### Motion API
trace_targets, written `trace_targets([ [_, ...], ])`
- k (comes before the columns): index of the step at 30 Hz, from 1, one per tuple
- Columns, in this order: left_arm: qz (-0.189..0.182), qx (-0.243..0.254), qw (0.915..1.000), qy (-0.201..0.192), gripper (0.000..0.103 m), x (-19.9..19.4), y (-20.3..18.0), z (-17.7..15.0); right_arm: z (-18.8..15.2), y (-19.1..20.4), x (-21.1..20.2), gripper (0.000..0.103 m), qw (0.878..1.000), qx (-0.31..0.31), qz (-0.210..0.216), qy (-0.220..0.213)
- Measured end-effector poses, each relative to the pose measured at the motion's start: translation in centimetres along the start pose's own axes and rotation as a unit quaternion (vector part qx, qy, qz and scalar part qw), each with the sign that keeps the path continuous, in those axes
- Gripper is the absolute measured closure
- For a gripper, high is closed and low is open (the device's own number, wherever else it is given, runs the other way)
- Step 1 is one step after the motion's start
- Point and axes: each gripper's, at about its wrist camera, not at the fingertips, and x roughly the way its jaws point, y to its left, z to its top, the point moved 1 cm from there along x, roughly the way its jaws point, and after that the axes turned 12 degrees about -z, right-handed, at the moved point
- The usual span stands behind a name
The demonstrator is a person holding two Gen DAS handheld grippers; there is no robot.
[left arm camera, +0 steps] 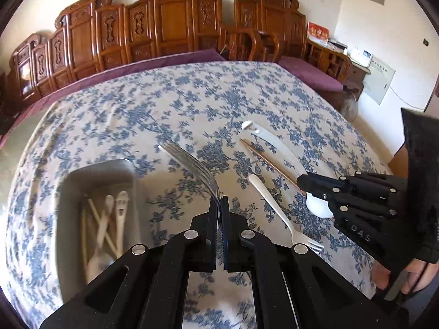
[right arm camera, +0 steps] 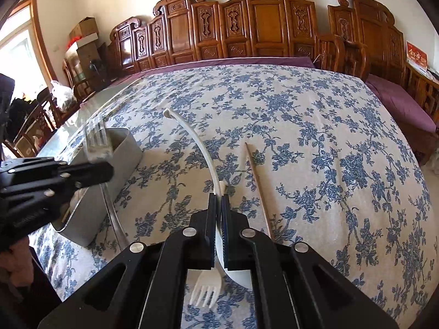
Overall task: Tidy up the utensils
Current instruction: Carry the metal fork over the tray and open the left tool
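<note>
The left tongs point(left arm camera: 221, 205) are clenched on a steel fork point(left arm camera: 192, 164), lifted off the blue-flowered cloth of the bench point(left arm camera: 192, 101) just beside the grey utensil tray point(left arm camera: 96, 175), which holds spoons and chopsticks. The right tongs point(right arm camera: 218, 200) grasp a white ladle point(right arm camera: 192, 137) by its handle. Between them a second fork point(left arm camera: 277, 211) lies flat. Beyond, a single chopstick point(right arm camera: 256, 183) rests on the cloth, near the ladle's handle.

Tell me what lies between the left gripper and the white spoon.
A loose fork on the tablecloth, between left gripper and white spoon; the left wrist view shows it.
</note>
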Motion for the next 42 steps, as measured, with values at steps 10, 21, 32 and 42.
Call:
trace_targets([
  [10, 0.004, -0.004, 0.9995, -0.03, 0.102, -4.7, 1.5, -0.4, 0.1, 2.0, -1.7, 0.099, 1.0, -0.008, -0.004, -0.017],
  [21, 0.009, -0.001, 0.9981, -0.061, 0.102, -9.6, 2.8, -1.0, -0.6, 4.7, -3.5, 0.099, 0.999, -0.002, 0.018, -0.028],
  [32, 0.067, 0.001, 0.9964, -0.052, 0.102, -11.2, 7.3, -1.0, -1.5, 7.0, -3.9, 0.099, 0.999, -0.031, 0.027, -0.028],
  [42, 0.09, 0.003, 0.996, 0.005, 0.102, -7.7, 10.0, -1.5, -1.7, 6.0, -2.9, 0.099, 0.999, -0.024, 0.024, -0.019],
])
